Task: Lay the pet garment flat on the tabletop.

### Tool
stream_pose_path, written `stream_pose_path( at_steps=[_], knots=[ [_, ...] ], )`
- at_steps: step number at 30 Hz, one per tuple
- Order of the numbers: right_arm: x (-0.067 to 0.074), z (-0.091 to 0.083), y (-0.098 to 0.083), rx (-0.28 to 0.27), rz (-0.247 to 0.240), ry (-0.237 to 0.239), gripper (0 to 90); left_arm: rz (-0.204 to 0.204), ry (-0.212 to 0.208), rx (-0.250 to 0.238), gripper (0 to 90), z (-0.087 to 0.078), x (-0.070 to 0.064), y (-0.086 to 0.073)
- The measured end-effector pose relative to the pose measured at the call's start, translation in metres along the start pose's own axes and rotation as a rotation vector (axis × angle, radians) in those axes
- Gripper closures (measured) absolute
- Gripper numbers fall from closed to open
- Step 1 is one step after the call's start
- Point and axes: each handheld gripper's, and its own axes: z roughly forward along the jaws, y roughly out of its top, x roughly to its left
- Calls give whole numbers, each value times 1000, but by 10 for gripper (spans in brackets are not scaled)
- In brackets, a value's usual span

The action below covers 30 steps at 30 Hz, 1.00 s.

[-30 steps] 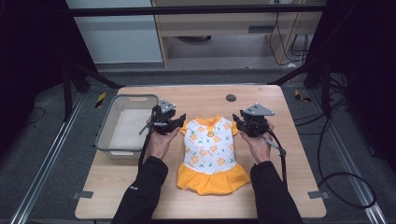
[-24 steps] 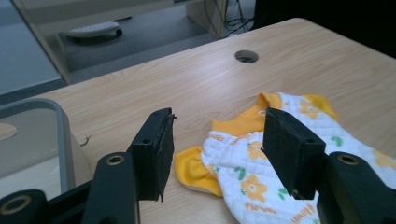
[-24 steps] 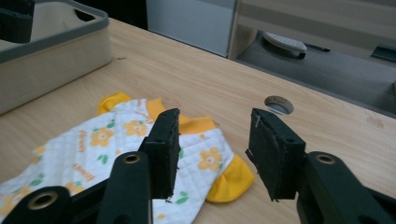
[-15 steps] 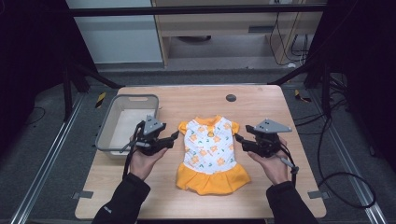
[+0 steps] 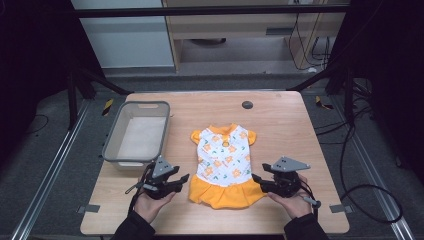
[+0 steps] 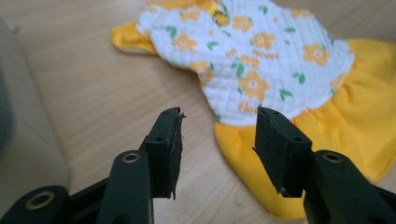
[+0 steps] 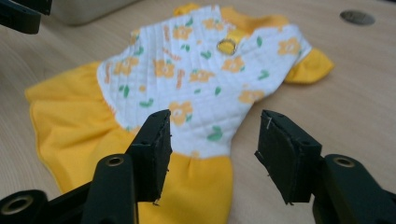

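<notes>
1. The dress [image 5: 224, 162] lies flat in the middle of the wooden table [image 5: 280, 120], its long axis running near to far, yellow collar at the far end and skirt nearest the person.
2. The left gripper [image 5: 181, 181] sits just left of the skirt hem; its black jaws stand apart with nothing between them, having just narrowed a little.
3. The right gripper [image 5: 257, 178] sits just right of the hem, jaws likewise apart and holding nothing.
4. The bodice is white quilted fabric printed with orange flowers and green leaves; the skirt and short sleeves are plain, soft yellow cloth, gathered at the waist.
5. A grey rectangular plastic bin [image 5: 111, 145] stands at the table's left.
</notes>
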Motion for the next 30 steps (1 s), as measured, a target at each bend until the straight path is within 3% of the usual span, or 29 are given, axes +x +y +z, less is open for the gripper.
stream_pose_path(
  at_steps=[8, 13, 17, 19, 22, 25, 30],
  knots=[
    [-2, 6, -26, 82, 7, -19, 507, 37, -27, 87, 516, 14, -17, -13],
    [-2, 8, -32, 109, -2, -19, 565, 10, -54, 121, 585, 15, -17, -17],
    [1, 15, -37, 165, -17, -5, 657, 14, -69, 162, 664, 20, -21, -20],
    [1, 16, -37, 165, -15, -3, 675, 7, -73, 169, 673, 21, -22, -21],
    [3, 17, -37, 173, -15, 0, 732, 15, -67, 183, 713, 23, -24, -22],
    [6, 19, -37, 193, -17, 17, 812, 18, -53, 186, 807, 23, -26, -22],
    [7, 19, -36, 206, -10, 31, 851, 22, -40, 196, 863, 23, -28, -21]
  ],
)
